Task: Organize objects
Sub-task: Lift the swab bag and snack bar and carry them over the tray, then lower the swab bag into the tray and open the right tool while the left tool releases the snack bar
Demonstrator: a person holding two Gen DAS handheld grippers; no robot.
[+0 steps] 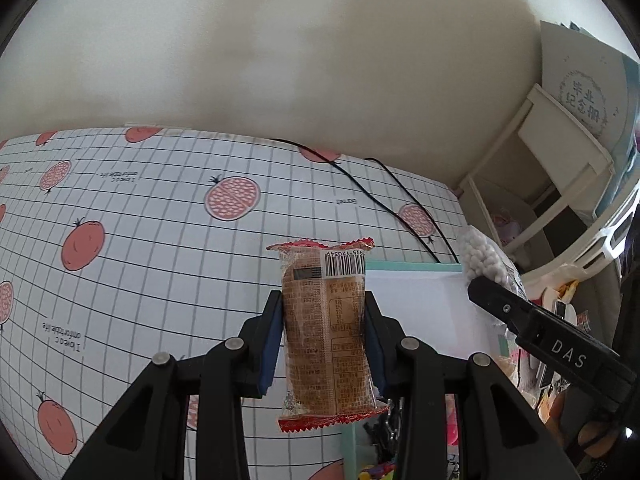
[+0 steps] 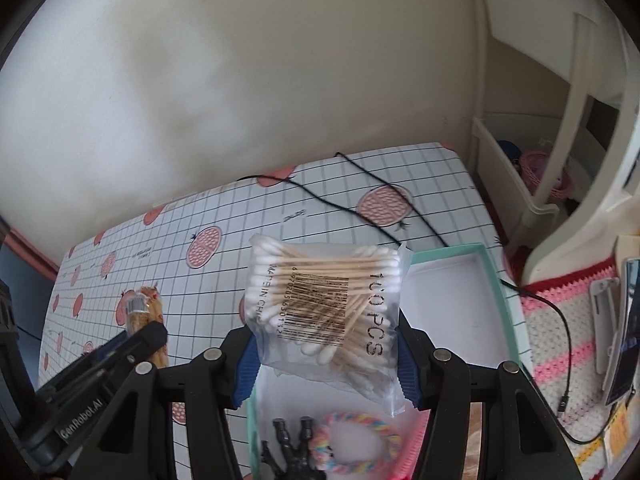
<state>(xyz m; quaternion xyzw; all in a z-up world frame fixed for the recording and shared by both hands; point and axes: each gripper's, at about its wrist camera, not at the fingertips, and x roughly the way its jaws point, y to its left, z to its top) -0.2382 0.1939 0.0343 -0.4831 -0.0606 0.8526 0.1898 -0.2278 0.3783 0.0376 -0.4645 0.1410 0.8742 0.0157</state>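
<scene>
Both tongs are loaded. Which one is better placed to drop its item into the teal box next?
Right. The right tongs hold the clear bag of cotton swabs directly over the teal-rimmed white box. The left tongs hold the red-edged snack packet beside the box, over the tablecloth.

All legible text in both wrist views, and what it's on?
"100 PCS": swab bag in the right gripper
"6 970205630 132", partly guessed: barcode on that bag
"DAS": right gripper body
"GenRobot.AI": left gripper body
"995 120349", upside down: snack pack in the left gripper
"I love a c… life", upside down, middle unclear: tablecloth
"毕业纪念册": album
Snack's fine print: too small.
</scene>
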